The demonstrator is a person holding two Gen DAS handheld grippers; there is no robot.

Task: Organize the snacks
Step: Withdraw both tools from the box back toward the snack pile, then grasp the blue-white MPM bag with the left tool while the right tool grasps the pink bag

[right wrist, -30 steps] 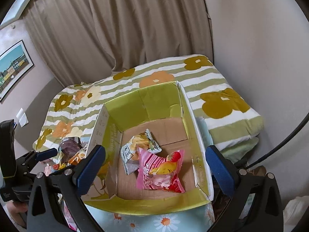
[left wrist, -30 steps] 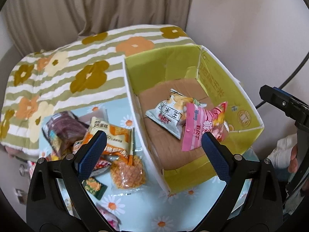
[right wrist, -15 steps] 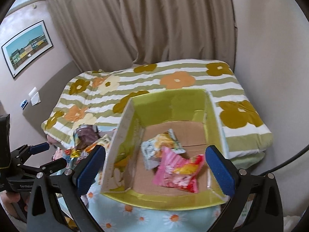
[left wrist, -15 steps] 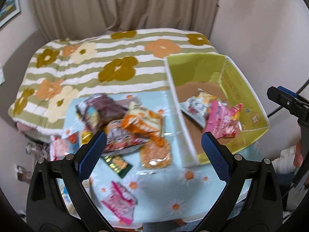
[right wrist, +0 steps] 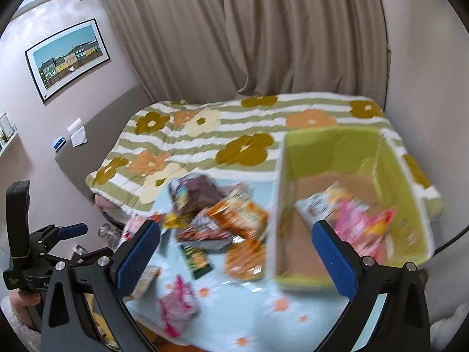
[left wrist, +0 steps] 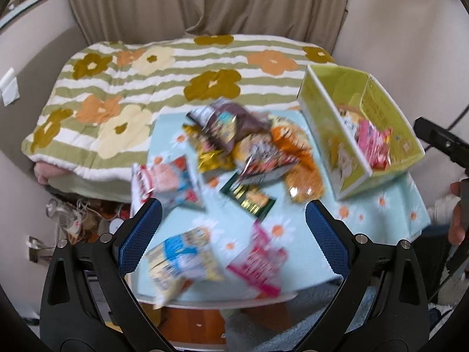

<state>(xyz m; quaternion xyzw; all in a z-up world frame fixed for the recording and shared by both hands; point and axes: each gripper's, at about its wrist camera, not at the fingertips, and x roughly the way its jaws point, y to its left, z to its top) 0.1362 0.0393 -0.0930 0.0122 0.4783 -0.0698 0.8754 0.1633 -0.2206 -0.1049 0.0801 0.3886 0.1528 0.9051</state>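
Both the left gripper and right gripper are wide apart, empty; packets overhang the bench edge; a careless nudge could knock them off.

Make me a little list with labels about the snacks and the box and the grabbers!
box: yellow-green cardboard box at the table's right side, open top
in box: pink packet and a pale packet
loose snacks: a pile on the daisy tablecloth, left of the box
left gripper: open, empty
right gripper: open, empty
sharpness: blurred
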